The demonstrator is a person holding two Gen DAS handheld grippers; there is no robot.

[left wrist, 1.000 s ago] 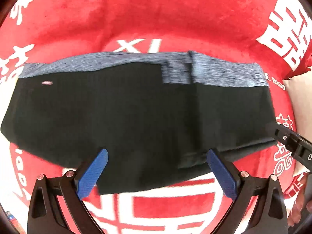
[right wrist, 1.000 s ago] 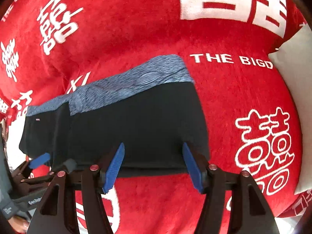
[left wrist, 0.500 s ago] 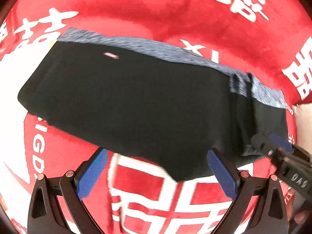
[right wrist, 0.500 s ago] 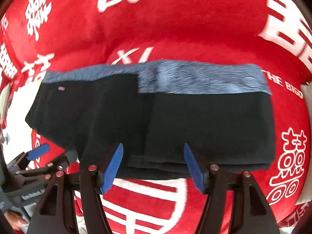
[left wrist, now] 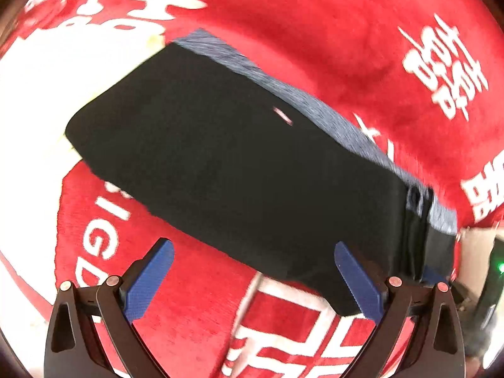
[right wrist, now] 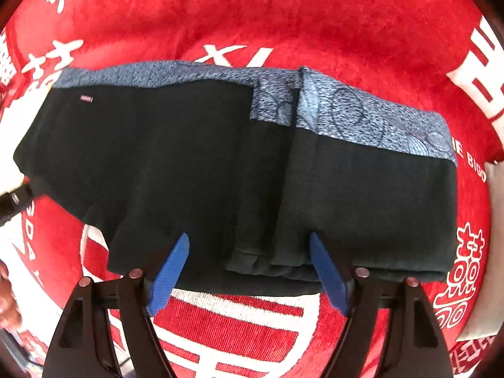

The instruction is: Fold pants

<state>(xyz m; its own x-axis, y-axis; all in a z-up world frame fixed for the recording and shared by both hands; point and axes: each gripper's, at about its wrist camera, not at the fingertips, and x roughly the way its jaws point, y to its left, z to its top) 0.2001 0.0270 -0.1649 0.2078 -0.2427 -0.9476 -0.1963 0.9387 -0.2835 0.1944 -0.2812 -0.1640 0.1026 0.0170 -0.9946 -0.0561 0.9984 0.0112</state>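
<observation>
Black pants (right wrist: 195, 163) with a blue-grey patterned waistband (right wrist: 362, 116) lie folded on a red blanket; a doubled layer covers their right part. My right gripper (right wrist: 249, 267) points down over the near hem. Its jaws are opening, and its blue pads (right wrist: 170, 277) stand either side of the stacked hem edges without pressing them. From the left wrist the pants (left wrist: 239, 170) run diagonally. My left gripper (left wrist: 255, 274) is open above the blanket at their near edge, with nothing between its pads. Its tip (right wrist: 15, 198) shows at the pants' left end.
The red blanket (right wrist: 283, 15) with white characters covers the whole surface. A pale cushion (right wrist: 494, 245) lies at the right edge. A hand (right wrist: 6, 296) shows at the lower left. A white patch of the blanket print (left wrist: 47, 78) lies beyond the pants' left end.
The left gripper slid left along the near edge to the pants' left part and rolled. The right gripper moved left to the middle fold, and its jaws widened.
</observation>
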